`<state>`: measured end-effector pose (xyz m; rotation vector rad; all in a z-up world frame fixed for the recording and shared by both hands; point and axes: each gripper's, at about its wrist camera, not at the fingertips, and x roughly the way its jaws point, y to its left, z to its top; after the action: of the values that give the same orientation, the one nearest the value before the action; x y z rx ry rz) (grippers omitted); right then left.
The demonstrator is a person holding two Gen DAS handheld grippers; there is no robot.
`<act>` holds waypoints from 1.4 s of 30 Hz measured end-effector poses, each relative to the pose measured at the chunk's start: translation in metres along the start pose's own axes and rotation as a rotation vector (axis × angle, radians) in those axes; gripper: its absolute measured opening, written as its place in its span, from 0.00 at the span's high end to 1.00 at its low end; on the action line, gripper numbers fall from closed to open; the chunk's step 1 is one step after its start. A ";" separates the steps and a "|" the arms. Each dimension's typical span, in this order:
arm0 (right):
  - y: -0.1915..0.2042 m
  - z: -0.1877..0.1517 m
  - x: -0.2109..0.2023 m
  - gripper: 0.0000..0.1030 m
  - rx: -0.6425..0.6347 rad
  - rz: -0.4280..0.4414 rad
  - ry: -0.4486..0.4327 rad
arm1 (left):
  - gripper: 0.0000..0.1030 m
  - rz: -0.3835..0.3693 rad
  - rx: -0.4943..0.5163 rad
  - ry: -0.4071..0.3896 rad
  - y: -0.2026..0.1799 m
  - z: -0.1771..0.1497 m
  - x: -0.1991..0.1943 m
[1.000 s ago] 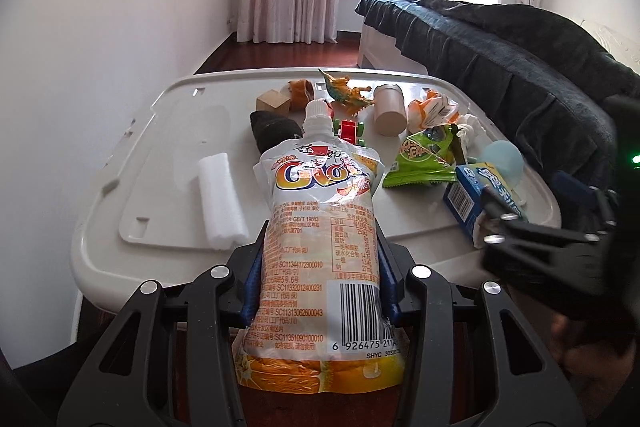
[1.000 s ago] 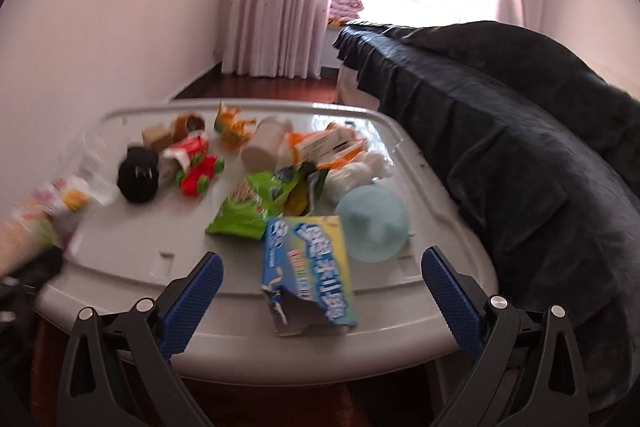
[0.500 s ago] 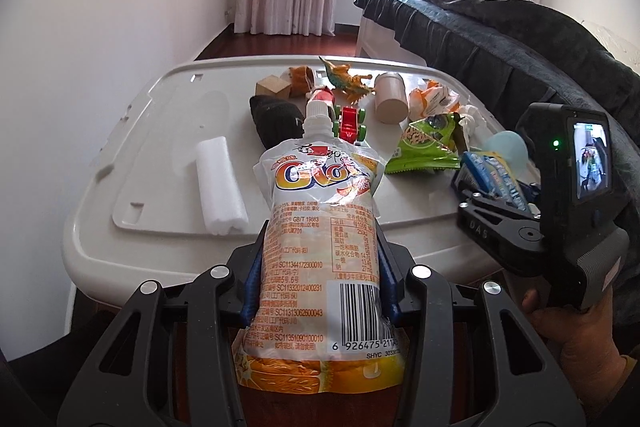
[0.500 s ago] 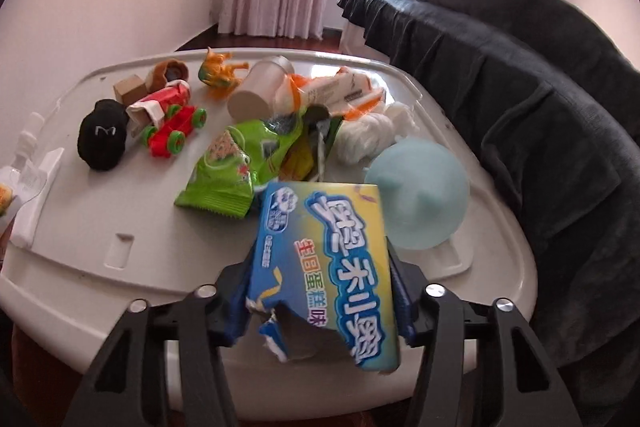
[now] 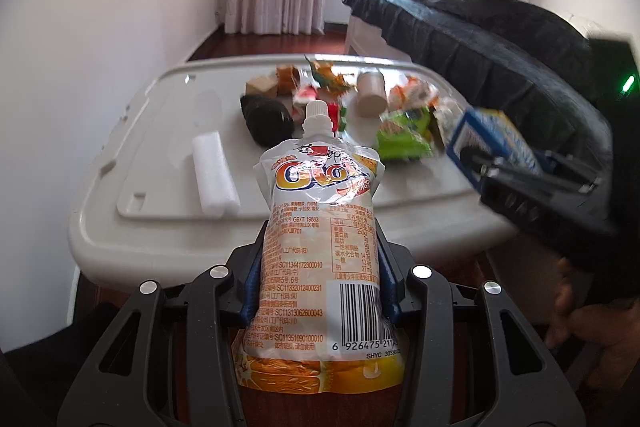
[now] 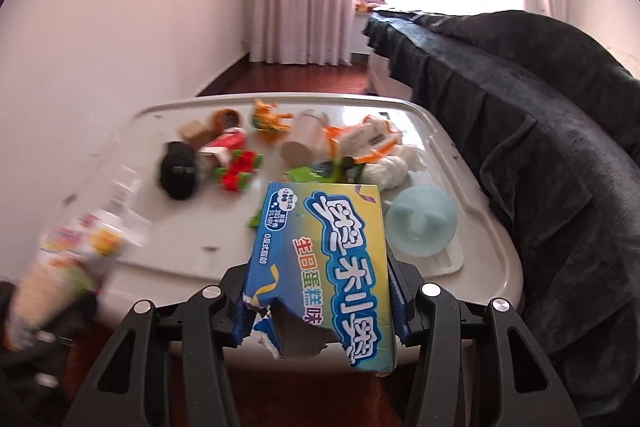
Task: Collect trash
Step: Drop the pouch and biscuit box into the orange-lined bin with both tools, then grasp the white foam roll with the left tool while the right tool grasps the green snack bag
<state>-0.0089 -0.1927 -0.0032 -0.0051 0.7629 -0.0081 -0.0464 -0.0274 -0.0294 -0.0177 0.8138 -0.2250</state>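
Left gripper (image 5: 320,267): jaws clamped on a drink pouch (image 5: 320,247), seen at frame centre, spout pointing away. Right gripper (image 6: 320,299): jaws closed on a torn blue-yellow snack box (image 6: 324,259), held lifted at lower centre. A green wrapper (image 5: 404,141), paper cup (image 5: 371,95) and foam piece (image 5: 214,173) are seen lying on the grey lid (image 5: 160,227).
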 end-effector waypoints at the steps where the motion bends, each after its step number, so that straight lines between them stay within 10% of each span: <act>1: 0.003 -0.005 -0.009 0.50 -0.001 0.023 0.017 | 0.57 -0.009 0.002 0.025 0.001 -0.007 -0.004; 15: 0.017 -0.114 -0.032 0.49 -0.036 0.083 0.308 | 0.56 -0.044 -0.008 0.252 0.012 -0.083 -0.025; 18: 0.019 -0.121 -0.032 0.32 -0.031 0.092 0.350 | 0.52 -0.053 -0.014 0.284 0.010 -0.089 -0.026; 23: 0.011 -0.119 -0.041 0.12 -0.005 0.044 0.303 | 0.24 0.011 -0.022 0.284 0.012 -0.087 -0.032; 34: -0.001 -0.063 -0.075 0.05 0.004 0.017 0.054 | 0.14 0.060 -0.136 0.085 0.054 -0.016 -0.034; 42: 0.009 -0.019 -0.077 0.05 -0.041 0.003 -0.068 | 0.13 0.166 -0.148 0.065 0.069 0.046 0.034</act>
<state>-0.0776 -0.1831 0.0357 -0.0427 0.6953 0.0104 0.0228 0.0300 -0.0298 -0.0819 0.8908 -0.0079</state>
